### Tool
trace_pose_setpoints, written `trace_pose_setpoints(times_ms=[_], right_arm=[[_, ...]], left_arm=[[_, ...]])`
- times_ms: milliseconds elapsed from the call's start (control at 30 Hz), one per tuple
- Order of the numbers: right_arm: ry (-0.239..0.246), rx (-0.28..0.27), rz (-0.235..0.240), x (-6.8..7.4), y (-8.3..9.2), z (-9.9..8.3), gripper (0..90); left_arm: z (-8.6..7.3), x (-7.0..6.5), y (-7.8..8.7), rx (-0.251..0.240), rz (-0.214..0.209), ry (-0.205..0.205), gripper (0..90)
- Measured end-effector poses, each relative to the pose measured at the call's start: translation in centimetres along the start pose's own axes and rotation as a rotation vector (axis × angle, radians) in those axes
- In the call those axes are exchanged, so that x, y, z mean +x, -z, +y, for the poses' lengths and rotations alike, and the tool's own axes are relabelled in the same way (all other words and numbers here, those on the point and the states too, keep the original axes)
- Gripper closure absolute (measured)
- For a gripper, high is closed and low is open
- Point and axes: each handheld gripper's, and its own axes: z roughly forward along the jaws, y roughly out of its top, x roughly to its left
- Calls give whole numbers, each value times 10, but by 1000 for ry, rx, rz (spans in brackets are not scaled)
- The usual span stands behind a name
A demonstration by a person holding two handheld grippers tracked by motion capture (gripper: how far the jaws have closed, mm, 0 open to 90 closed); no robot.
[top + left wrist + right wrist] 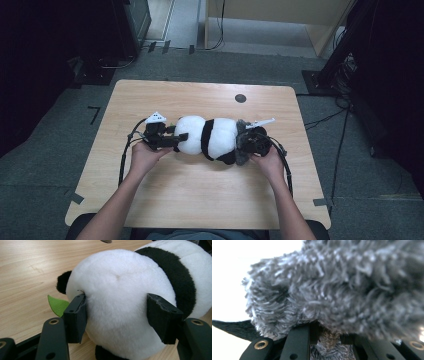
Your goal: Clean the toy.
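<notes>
Pale wood-grain laminate covers your rounded bench (165, 200), which stands on grey carpet in a dim room, with a small dark round disc (240, 98) near its far edge and cables trailing over the floor at the right. Lying on its side along the middle of the bench is the black-and-white plush panda (210, 137), soft and round. Your left tongs (116, 315) clamp its white head from both sides, pads pressed into the fur, beside a green felt leaf (58, 305). Your right tongs (329, 336) are nearly closed, pinching a shaggy grey furry piece (342, 290) at the panda's other end; the fur hides the jaw tips, and what that piece is you cannot tell.
</notes>
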Motion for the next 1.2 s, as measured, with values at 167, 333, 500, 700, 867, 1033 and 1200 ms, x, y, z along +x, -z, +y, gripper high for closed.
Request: trace_pose_setpoints(times_ms=[167, 333, 500, 700, 867, 1033, 1200], right_arm=[[-18, 3, -10, -4, 13, 1, 762], [-24, -72, -15, -2, 36, 5, 770], [7, -151, 3, 11, 64, 14, 776], [97, -192, 52, 43, 85, 31, 776], [195, -170, 82, 77, 80, 45, 775], [260, -117, 94, 96, 58, 55, 771], [297, -76, 114, 109, 38, 61, 768]], left_arm=[[0, 1, 1, 4, -4, 2, 361], [0, 1, 1, 6, -5, 1, 361], [0, 1, 1, 3, -6, 5, 361], [0, 1, 1, 6, -4, 2, 362], [0, 0, 1, 5, -2, 2, 362], [1, 0, 1, 8, -1, 2, 362], [1, 0, 1, 10, -1, 0, 362]])
